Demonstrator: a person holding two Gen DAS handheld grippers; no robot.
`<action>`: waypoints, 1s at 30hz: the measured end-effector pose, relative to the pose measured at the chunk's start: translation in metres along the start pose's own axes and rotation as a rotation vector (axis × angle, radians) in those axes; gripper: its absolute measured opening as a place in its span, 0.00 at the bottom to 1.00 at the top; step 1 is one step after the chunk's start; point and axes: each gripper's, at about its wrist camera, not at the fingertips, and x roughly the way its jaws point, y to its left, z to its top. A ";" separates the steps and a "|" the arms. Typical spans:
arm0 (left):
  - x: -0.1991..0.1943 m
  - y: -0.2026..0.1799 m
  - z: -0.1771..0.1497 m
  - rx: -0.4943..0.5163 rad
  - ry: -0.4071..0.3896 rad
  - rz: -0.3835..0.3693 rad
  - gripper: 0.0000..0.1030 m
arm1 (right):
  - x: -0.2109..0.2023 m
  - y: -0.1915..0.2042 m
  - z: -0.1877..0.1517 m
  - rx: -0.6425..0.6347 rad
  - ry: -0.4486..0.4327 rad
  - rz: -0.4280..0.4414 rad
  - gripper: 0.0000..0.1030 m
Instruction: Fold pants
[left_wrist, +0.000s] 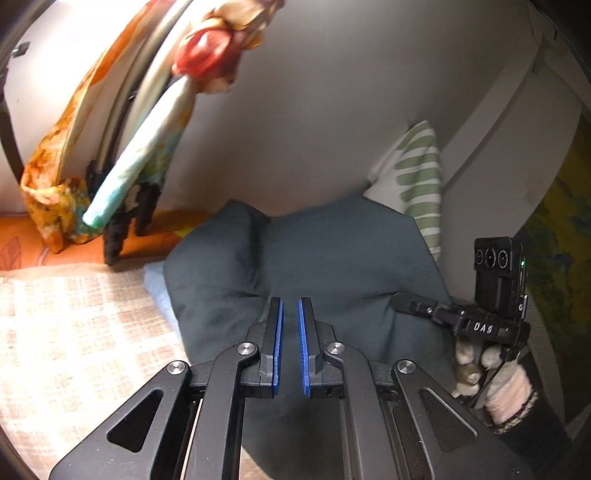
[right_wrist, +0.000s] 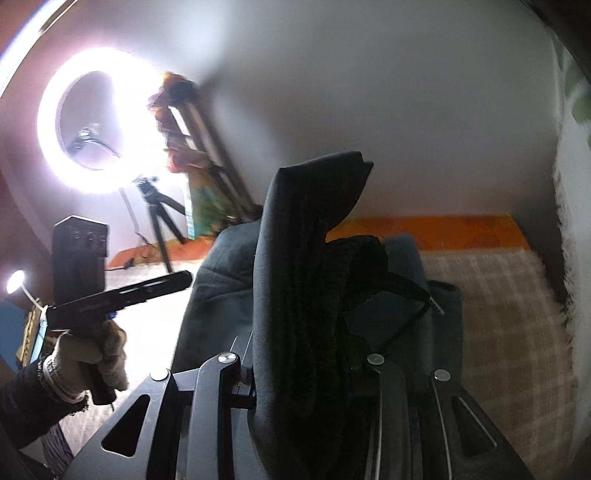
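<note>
Left gripper: level over the near end of the pants, blue-padded fingers apart with a narrow gap, nothing between them, pointing along the cloth toward the wall.

Right gripper: seen from the left wrist view just right of the pants, tip lying on the cloth's right edge, held by a light-gloved right hand. Its own camera shows its fingers hidden under a bunched dark fold of the pants standing up from between them, so it is clamped on the pants.

Left hand, also gloved, holds its gripper left of the pants in the right wrist view, fingers horizontal.

Pants: dark teal-grey, lying on the checked beige blanket. Long axis runs away from the left gripper toward the wall; far end touches a green-striped pillow.

Writing: "DAS" on the right gripper body. Nothing else is readable.

Ring light on a tripod, beyond the pants to the left.
</note>
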 end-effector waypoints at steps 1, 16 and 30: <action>0.001 0.002 -0.002 0.012 0.005 0.025 0.06 | 0.002 -0.005 -0.002 0.008 0.009 -0.011 0.31; -0.021 -0.015 -0.012 0.094 0.059 0.090 0.30 | -0.012 -0.040 -0.006 0.123 0.016 -0.315 0.63; -0.068 -0.070 -0.045 0.157 0.072 0.124 0.59 | -0.056 0.034 -0.027 0.008 -0.057 -0.482 0.90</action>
